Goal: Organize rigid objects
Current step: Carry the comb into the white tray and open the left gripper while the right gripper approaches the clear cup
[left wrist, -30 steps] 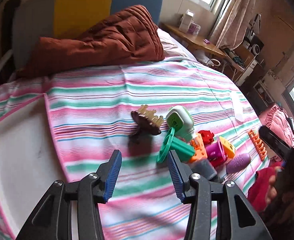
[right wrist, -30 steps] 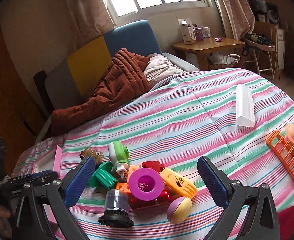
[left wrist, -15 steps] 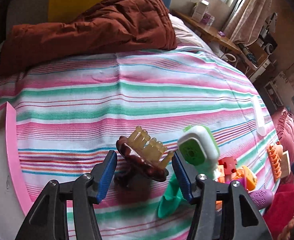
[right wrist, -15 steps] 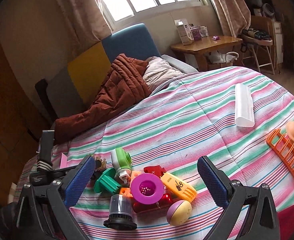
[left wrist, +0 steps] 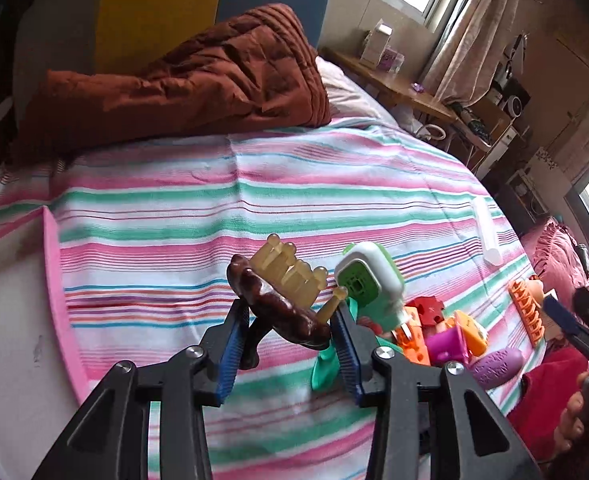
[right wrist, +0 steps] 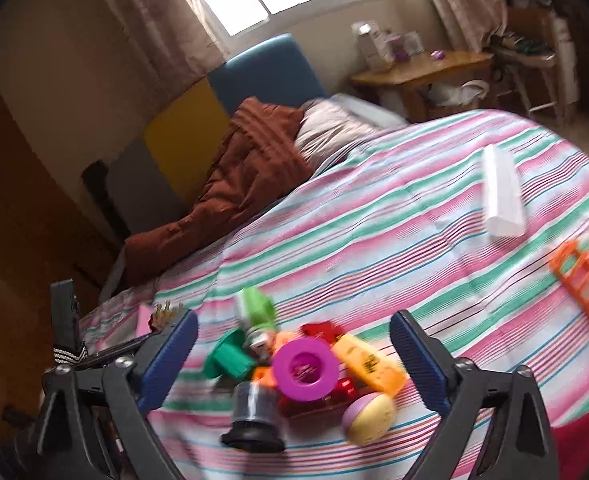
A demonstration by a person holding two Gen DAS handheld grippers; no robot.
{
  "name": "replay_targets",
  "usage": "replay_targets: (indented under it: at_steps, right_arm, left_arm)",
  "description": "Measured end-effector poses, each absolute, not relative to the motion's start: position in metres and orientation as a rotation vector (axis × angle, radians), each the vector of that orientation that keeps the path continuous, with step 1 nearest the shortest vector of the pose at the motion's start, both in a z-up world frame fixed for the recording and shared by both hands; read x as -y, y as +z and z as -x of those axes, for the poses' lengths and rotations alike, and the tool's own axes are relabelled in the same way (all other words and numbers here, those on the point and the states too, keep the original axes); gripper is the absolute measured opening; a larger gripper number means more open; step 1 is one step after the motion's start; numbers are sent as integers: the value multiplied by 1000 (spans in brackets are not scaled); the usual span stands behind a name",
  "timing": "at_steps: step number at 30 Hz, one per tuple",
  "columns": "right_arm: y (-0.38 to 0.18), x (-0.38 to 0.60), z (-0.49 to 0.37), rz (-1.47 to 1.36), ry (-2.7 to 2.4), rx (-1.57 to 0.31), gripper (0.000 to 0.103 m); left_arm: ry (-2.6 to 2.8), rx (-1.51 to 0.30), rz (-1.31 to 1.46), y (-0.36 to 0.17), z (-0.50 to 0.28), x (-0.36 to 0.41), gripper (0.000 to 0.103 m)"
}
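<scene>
Clamped between the blue pads of the left claw (left wrist: pixel 290 340), a brown hair clip (left wrist: pixel 280 300) with amber teeth is held above the striped bed (left wrist: pixel 254 208), beside a pink tray (left wrist: pixel 56 300). The right claw (right wrist: pixel 294 360) is spread wide, gripping nothing, over the toy pile (right wrist: pixel 306 372)

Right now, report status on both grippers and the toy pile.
Left gripper shut on brown comb toy, lifted off bedspread. Right gripper open, hovering over toy pile. Pink tray left, path unobstructed.
</scene>
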State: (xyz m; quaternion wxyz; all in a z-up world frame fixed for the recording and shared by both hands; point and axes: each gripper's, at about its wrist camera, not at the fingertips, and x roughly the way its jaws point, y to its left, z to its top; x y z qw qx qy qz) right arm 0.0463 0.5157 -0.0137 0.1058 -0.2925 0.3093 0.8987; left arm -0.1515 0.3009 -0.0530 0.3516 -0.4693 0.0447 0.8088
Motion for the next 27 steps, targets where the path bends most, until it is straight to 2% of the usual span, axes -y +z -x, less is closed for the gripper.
replay_targets:
  at_steps: [3,9,18,21,23,24,27]
  right_arm:
    - [-24,-496,-29,1034,2756,-972,80]
    - [-51,-445,-4,1372,2803,-833,57]
    - [-78,-440,14,1523,2682,-730,57]
    - [-85,-435,18,1571,2654,-686,47]
    - [-85,-429,16,1573,2670,-638,45]
    - [-84,-425,16,1567,2681,-606,40]
    - [-85,-420,17,1579,2697,-576,40]
  left_arm:
    - [2101,-78,1182,-37,138,-282,42]
    - [2143,-44,1135,-20,112,-245,42]
    - [2228,2,1139,-18,89,-166,42]
    - [2283,31,1175,-24,98,-133,42]
    - [2307,67,1225,-32,111,-110,42]
    - [2320,85,1241,-34,118,-100,42]
    - [2365,90,1294,-45,140,-80,42]
